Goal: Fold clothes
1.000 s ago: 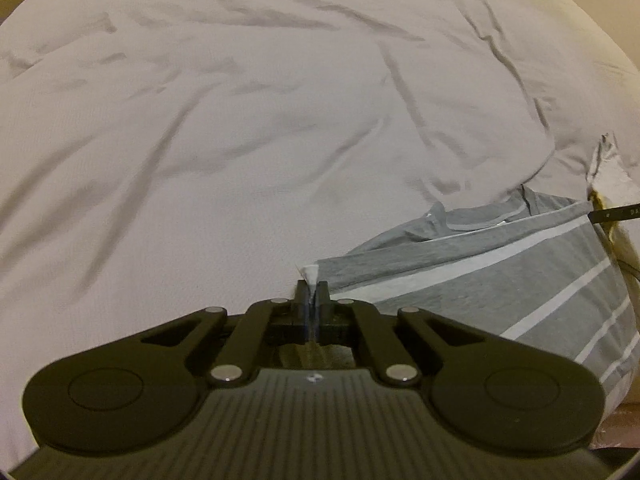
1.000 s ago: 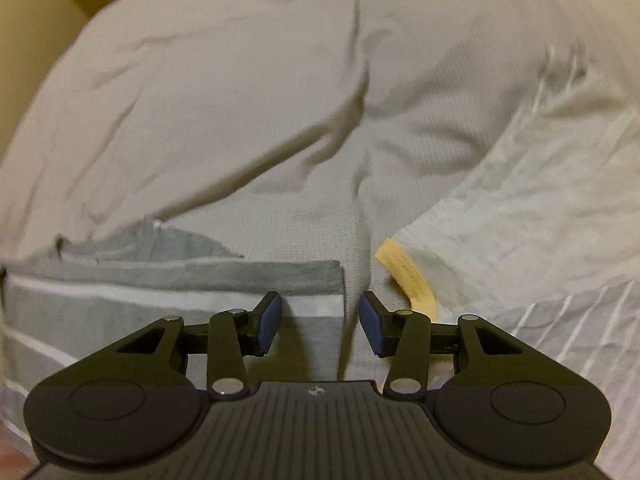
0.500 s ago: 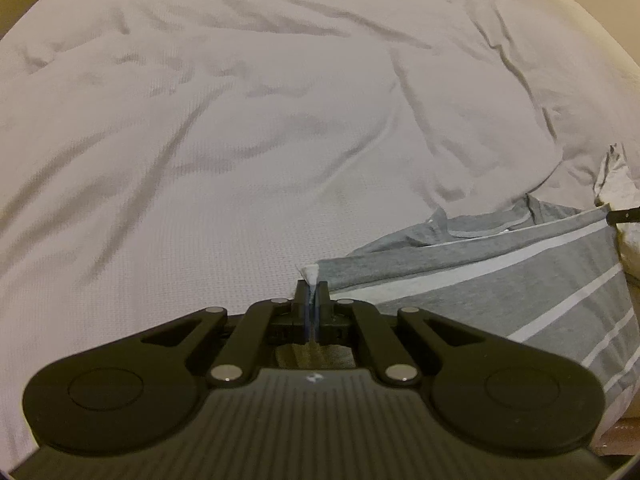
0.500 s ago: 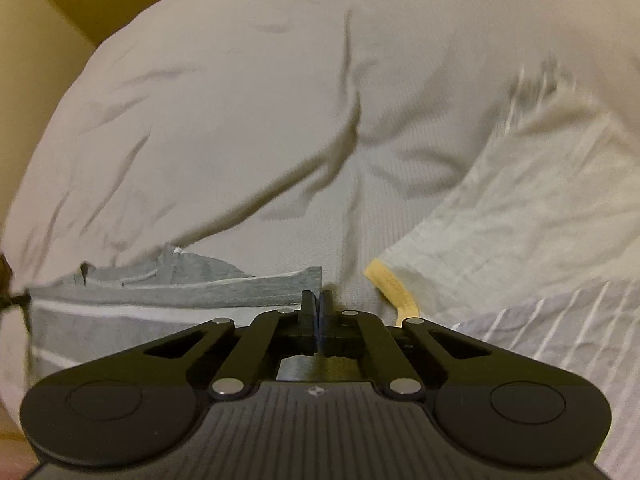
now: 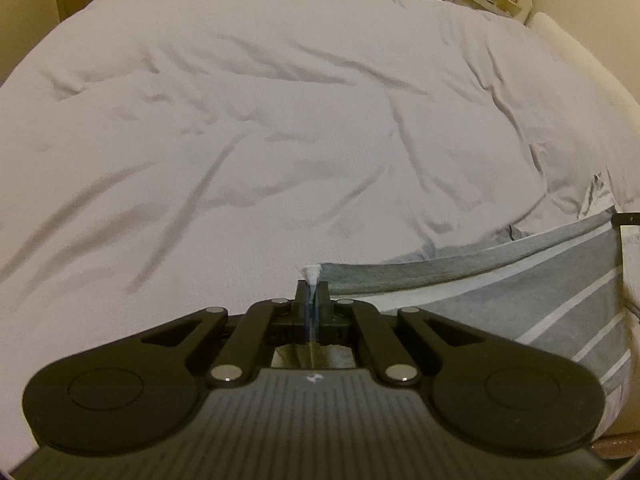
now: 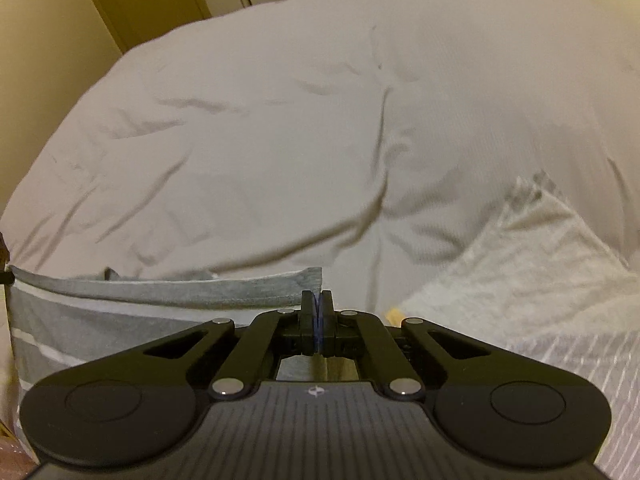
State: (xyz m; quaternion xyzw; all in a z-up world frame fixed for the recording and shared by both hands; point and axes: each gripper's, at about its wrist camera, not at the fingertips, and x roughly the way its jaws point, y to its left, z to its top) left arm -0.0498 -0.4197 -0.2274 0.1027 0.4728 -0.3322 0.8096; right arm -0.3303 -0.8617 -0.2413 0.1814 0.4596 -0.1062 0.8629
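Together, two grippers, left gripper (image 5: 311, 294) and right gripper (image 6: 317, 304), each pinch one grey striped shirt (image 5: 520, 304) corner; one white towel (image 6: 532, 256) lies at three o'clock.

Left gripper (image 5: 311, 286) pinching striped shirt (image 5: 520, 300)

both tongs (image 5: 311, 294) (image 6: 317, 307): matte black linkage arms, silver pivot screws, ribbed grey housing, blue pads.
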